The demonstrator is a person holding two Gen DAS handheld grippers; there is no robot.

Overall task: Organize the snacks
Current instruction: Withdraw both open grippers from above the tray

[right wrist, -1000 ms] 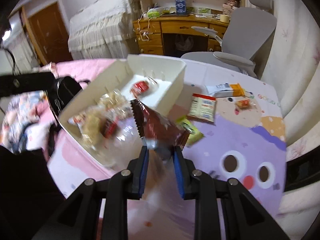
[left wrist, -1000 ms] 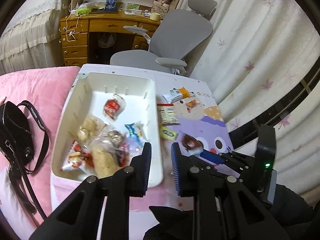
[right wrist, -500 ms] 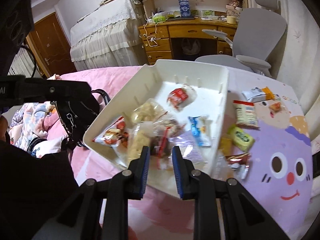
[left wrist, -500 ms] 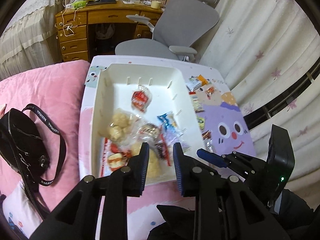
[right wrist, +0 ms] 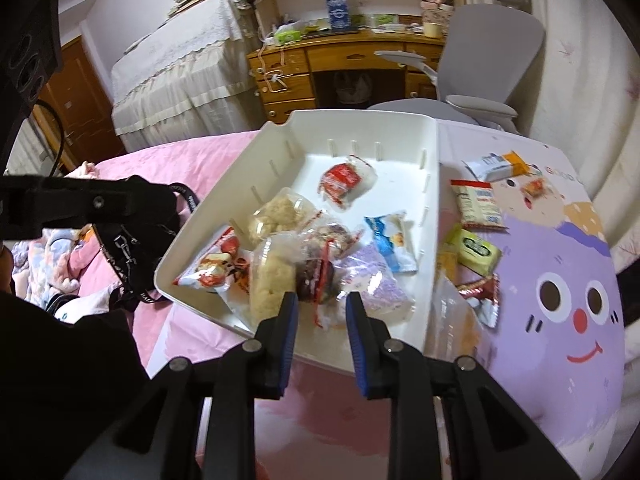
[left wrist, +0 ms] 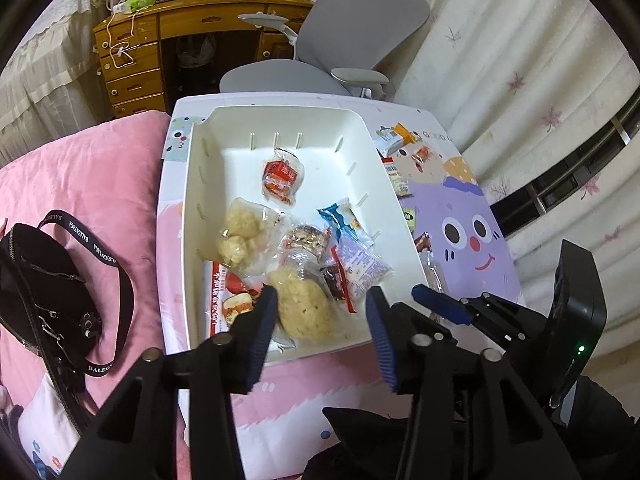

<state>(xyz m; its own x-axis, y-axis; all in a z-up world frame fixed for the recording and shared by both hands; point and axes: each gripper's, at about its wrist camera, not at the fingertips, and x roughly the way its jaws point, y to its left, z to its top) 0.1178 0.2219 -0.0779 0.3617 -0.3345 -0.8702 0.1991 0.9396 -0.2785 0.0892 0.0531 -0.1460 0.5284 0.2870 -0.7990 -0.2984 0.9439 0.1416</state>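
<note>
A white bin [left wrist: 188, 216] [right wrist: 434, 184] on the table holds several snack packets, among them a red packet [left wrist: 282, 176] [right wrist: 342, 180], a blue packet [left wrist: 340, 220] [right wrist: 390, 240] and pale rice cakes [left wrist: 304, 312] [right wrist: 270, 280]. More snacks lie on the purple cartoon mat [left wrist: 472, 216] [right wrist: 560, 280] right of the bin: a green packet [right wrist: 476, 250], a red-foil packet [right wrist: 482, 292] and an orange-white packet [right wrist: 500, 164]. My left gripper [left wrist: 322, 320] is open and empty above the bin's near edge. My right gripper [right wrist: 320, 312] is open and empty over the bin's near right corner.
A black bag with a strap [left wrist: 44, 288] [right wrist: 132, 216] lies on the pink bedding [left wrist: 88, 168] left of the bin. A grey office chair [left wrist: 352, 36] and a wooden desk [left wrist: 160, 40] stand beyond the table. Curtains [left wrist: 500, 60] hang at the right.
The right gripper carried a dark red-brown packet over the bin and let go; it now lies among the snacks. The left gripper's jaws have opened wider over the bin.
</note>
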